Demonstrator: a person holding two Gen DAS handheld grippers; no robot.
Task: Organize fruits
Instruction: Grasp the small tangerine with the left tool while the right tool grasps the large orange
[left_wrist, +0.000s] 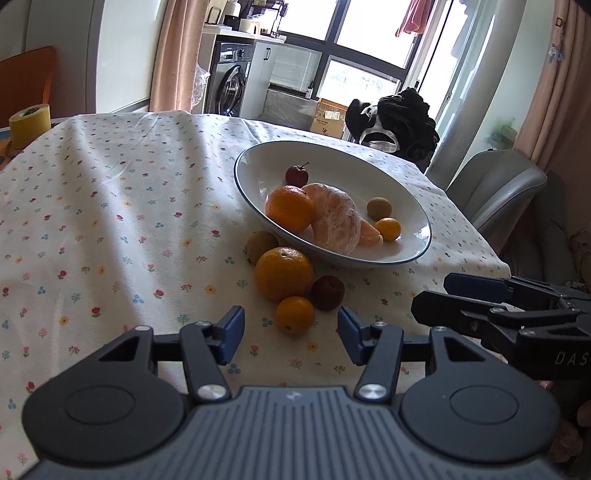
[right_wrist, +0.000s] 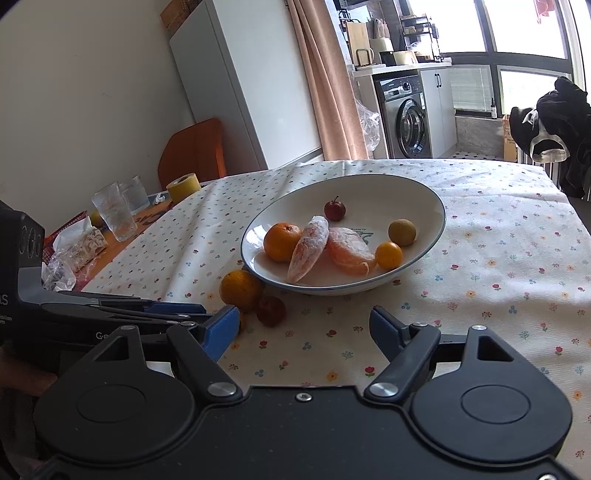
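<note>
Left gripper (left_wrist: 291, 338) gapes wide and empty just short of the small orange (left_wrist: 294, 315) at lower centre, below the bowl (left_wrist: 258, 155); a glancing close could roll it into neighbouring fruit

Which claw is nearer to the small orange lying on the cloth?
Left. The left claw is open just before the small orange; the right claw is open, off to its right.
</note>
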